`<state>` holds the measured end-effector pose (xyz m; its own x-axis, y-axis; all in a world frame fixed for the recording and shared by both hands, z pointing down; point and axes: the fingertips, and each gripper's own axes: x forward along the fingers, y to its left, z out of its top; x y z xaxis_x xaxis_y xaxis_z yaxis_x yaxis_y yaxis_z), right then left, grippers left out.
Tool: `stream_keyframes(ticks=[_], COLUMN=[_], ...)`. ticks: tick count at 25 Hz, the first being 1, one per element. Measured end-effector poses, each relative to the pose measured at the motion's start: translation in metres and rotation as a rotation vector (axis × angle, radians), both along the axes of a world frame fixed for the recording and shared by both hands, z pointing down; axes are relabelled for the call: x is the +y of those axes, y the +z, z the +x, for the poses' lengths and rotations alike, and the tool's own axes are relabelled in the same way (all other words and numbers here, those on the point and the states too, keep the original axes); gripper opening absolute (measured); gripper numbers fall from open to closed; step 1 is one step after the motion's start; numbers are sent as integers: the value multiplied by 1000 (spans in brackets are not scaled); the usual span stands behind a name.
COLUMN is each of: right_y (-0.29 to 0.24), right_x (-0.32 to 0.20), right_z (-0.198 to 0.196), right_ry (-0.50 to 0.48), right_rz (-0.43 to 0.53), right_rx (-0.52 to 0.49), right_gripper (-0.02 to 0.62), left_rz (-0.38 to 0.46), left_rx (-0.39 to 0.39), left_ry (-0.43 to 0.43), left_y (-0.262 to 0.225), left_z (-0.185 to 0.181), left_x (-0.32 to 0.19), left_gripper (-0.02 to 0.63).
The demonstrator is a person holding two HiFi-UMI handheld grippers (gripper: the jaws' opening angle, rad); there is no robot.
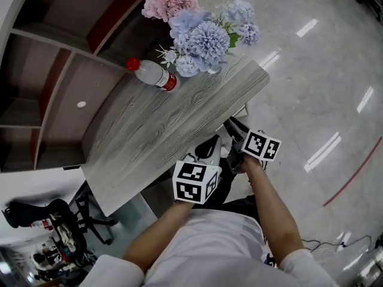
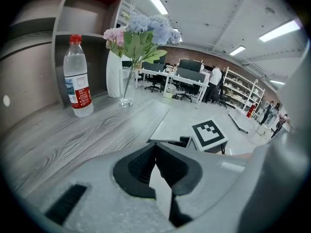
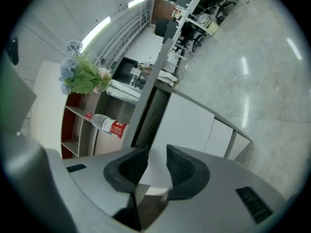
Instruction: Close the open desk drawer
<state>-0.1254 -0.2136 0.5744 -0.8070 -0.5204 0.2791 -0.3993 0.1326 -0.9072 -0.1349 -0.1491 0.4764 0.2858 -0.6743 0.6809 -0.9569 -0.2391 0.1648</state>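
One white drawer [image 3: 194, 125] faces the nearer right gripper [image 3: 155, 153] at 12 o'clock, jaws narrowly apart and empty; left gripper [image 2: 155, 147] jaws together.

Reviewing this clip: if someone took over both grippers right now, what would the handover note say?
Left claw: shut, empty, at the near edge of the desk top.
Right claw: open, nothing pinched, aimed at the white drawer front under the desk edge.
Water bottle and flowers stand far back on the desk, away from both claws.
Done: both claws are at the drawer side.
Left: probably press on the front and push it in; how far it stands out I cannot tell.
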Motion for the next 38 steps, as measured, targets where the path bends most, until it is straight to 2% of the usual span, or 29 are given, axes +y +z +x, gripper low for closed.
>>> stream_keyframes(ticks=[5,10,15,17,28,33,38], right_y=[-16,-54,-89,-102,-170,-195,-200], right_x=[18,33,51,61,127,145,155], right_z=[21,35,44,47,50,57,66], right_ry=[-63,-141,-235,-267,-370,-402,-404], right_rz=[63,187,313,359,570,686,712], right_rx=[113,191,258,282,323,383,409], right_gripper=[80,48,31,25,18,3,2], left_rz=[49,112,148,159,210,227,248], left_rx=[30,36,80,82,61,68,61], left_ry=[-49,-68,-166,-178,-212,-226,-233], left_y=[-15,-35,-49,-54,-75,-83,-92], left_z=[9,21,27,30,41,47,52], left_x=[4,15,32,40,81,94,104], left_gripper=[3,3,3,3,3,3,3])
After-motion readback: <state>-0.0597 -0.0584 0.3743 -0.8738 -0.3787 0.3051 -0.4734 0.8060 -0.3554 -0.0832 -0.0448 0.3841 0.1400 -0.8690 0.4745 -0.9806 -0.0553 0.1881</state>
